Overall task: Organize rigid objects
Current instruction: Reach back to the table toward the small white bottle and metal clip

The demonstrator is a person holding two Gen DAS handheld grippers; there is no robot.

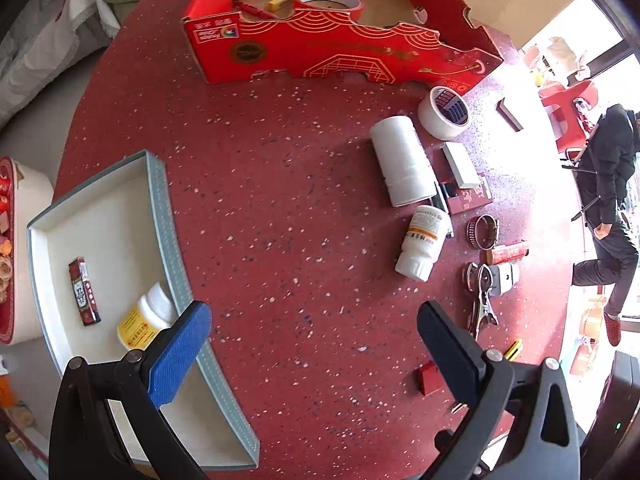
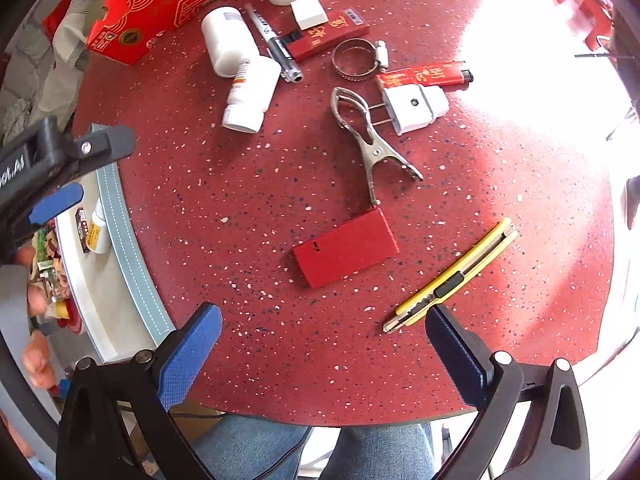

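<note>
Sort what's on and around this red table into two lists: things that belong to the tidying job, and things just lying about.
Job:
white tray
red box
red block
yellow utility knife
metal clip
white plug
pill bottle

Lying about:
cloth
red stool

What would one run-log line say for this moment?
left gripper: open, empty | right gripper: open, empty | tray: small bottle, red pack

Legible text is sparse. Long red box (image 2: 329,35): gold Chinese characters, one reads 百, plus a barcode at its end. Red lighter (image 2: 430,74): gold characters, 明 legible. Left gripper (image 2: 56,184) body: white letters, partly cut off, ending "AI". Bottle labels, tape-roll print too small to read.
</note>
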